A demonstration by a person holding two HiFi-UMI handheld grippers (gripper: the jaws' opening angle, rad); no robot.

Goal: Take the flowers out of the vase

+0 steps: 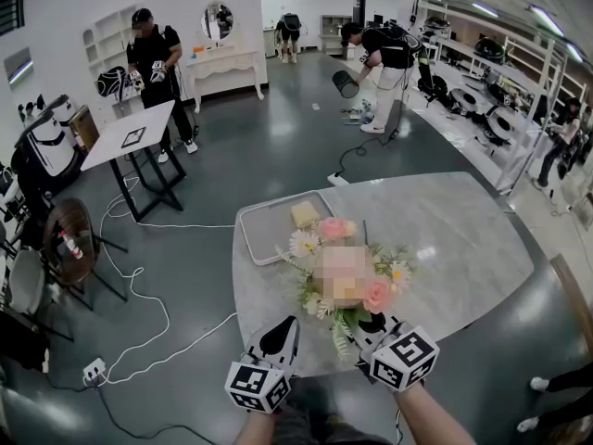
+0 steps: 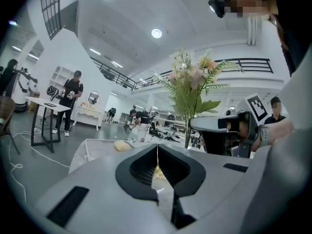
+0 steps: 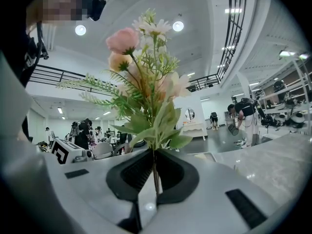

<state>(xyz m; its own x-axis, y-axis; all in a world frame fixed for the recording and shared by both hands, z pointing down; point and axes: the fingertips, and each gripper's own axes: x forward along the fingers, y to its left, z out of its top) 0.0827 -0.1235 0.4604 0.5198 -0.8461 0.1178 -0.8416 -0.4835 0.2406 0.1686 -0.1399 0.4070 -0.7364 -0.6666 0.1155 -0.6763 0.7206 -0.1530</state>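
Note:
A bunch of pink roses, white daisies and green leaves stands over the near part of the marble table. My right gripper is shut on its stems just below the leaves; in the right gripper view the bouquet rises straight from between the closed jaws. The left gripper hangs just left of the bunch, jaws together, with a pale daisy-like bit showing in the slit. From there the flowers stand to the right. No vase shows in any view.
A grey tray with a yellow block lies on the table behind the flowers. A small white table, a round chair and floor cables are at the left. Several people stand further back.

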